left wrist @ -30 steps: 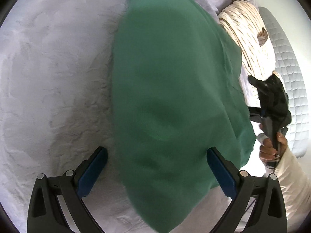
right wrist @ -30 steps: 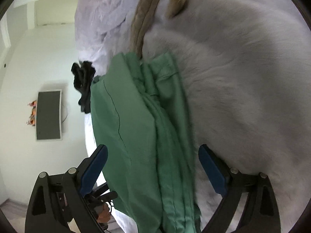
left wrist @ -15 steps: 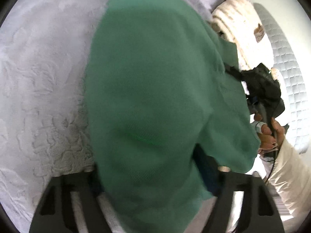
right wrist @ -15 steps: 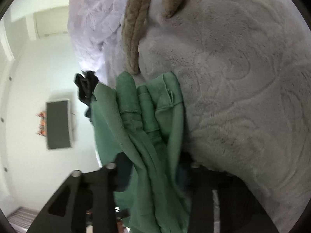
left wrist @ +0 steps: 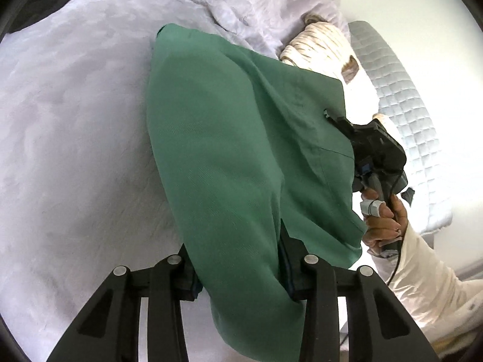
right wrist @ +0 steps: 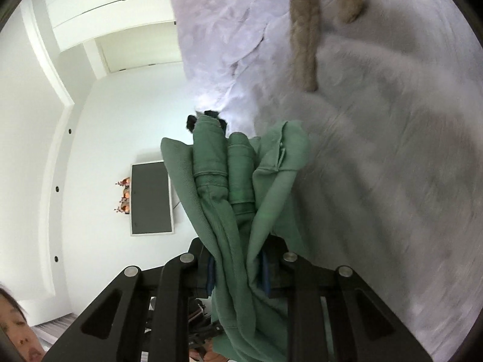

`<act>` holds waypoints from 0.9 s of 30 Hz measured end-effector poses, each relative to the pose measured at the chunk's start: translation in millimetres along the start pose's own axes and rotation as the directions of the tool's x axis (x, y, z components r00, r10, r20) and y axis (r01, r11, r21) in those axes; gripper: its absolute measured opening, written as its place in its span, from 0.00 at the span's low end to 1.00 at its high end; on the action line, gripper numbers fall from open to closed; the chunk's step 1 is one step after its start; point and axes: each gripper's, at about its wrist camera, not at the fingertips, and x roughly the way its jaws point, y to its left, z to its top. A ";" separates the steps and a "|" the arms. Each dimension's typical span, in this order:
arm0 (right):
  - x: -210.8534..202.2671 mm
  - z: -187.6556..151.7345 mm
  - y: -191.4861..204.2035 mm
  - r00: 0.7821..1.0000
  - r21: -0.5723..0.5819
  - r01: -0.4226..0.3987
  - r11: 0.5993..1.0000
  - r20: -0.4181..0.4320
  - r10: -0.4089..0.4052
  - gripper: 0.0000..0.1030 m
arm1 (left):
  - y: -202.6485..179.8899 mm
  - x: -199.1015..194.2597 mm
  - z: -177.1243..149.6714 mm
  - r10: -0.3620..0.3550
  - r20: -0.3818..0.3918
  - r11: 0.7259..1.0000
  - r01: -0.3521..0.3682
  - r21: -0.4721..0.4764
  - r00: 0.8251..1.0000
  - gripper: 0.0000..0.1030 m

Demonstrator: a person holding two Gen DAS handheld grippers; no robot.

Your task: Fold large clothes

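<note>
Over the near edge of the bed (left wrist: 75,138), the green garment (left wrist: 241,138) hangs between my two claws, lifted off the pale fuzzy cover. My left claw (left wrist: 238,274) is closing on a thick fold of it, cloth filling the gap between the blue pads. My right claw (right wrist: 238,271) is closing too, narrow, on a bunched end with several layers and a stitched hem gathered together; in the left view I see it (left wrist: 377,150) in my right hand (left wrist: 383,217) at the garment's far corner. The cloth is soft and limp, a fairly heavy knit, I judge: it sags in the middle and will not hold a line unless I keep it taut between both holds. It does not look slippery, but the bunched layers could slide out one by one. Better holds would be the flat corners by the hem. A striped bundle (left wrist: 320,45) lies toward the bed's far edge.
</note>
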 end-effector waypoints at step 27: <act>92.4 -186.7 -13.1 0.914 0.085 0.399 0.913 0.040 -0.403 0.50 | 101.2 -148.5 -158.1 0.215 -0.111 0.976 -0.211 0.048 0.970 0.49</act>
